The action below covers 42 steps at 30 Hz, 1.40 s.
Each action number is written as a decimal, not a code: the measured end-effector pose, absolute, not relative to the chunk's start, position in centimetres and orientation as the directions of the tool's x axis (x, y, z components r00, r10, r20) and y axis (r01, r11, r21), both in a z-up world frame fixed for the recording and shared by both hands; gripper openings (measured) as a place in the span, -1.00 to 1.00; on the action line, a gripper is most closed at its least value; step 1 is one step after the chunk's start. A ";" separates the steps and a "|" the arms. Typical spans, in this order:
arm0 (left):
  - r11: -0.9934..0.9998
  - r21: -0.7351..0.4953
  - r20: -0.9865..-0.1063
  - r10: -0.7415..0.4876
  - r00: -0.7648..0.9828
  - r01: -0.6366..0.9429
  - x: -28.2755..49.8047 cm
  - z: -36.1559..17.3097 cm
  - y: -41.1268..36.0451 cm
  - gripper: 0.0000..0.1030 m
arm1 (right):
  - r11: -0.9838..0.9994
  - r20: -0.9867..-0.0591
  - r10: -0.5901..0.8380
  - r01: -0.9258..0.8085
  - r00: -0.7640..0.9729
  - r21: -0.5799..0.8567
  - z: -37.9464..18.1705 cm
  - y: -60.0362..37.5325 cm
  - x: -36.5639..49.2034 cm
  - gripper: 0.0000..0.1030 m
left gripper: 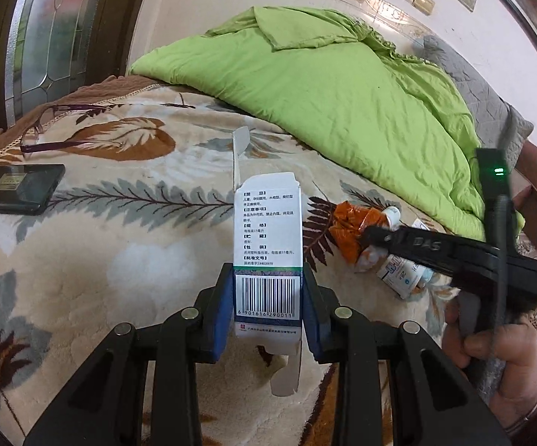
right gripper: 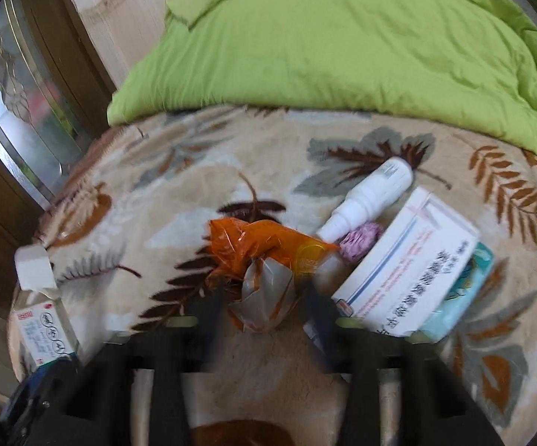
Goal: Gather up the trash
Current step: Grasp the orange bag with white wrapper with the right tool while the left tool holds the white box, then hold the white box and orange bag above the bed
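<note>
My left gripper is shut on a small white medicine box with a barcode and open flaps, held above the bed blanket. The box also shows at the left of the right wrist view. My right gripper is open, its fingers on either side of a crumpled orange and silver wrapper lying on the blanket. In the left wrist view the right gripper reaches over the same wrapper. A white spray bottle, a pink scrap and a white medicine carton lie beside it.
A leaf-patterned blanket covers the bed. A green quilt is piled at the back. A black phone and glasses lie at the left. A teal tissue pack sits under the carton. A glass door stands at the left.
</note>
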<state>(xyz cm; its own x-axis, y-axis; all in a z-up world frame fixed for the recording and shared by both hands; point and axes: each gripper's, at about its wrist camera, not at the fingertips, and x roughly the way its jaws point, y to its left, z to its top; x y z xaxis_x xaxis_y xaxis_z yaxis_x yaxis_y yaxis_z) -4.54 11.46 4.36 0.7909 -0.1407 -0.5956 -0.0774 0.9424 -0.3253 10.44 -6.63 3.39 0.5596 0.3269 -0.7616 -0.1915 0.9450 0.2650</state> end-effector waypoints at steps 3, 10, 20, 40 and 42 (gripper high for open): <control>0.948 -0.312 -0.594 -0.147 0.791 -0.058 -4.6 4.4 11.0 -0.38 | 0.944 -0.722 0.331 -0.217 0.607 0.250 4.7 -7.1 8.8 -0.37; 0.963 -0.266 -0.602 -0.192 0.775 0.033 -5.6 4.7 8.5 -0.38 | 0.947 -0.639 0.321 -0.224 0.699 0.231 8.3 -11.4 0.1 -0.37; 0.972 -0.169 -0.621 -0.234 0.748 0.164 -10.0 6.1 3.1 -0.38 | 0.955 -0.632 0.249 -0.079 0.734 0.285 6.9 -18.8 -10.9 -0.37; 0.974 -0.042 -0.621 -0.198 0.759 0.221 -14.4 8.0 -0.7 -0.38 | 0.912 -0.592 0.302 -0.046 0.747 0.407 6.5 -21.9 -13.2 -0.37; 0.975 -0.043 -0.620 -0.198 0.759 0.219 -14.5 8.0 -0.7 -0.38 | 0.912 -0.592 0.302 -0.045 0.747 0.408 6.5 -21.9 -13.2 -0.37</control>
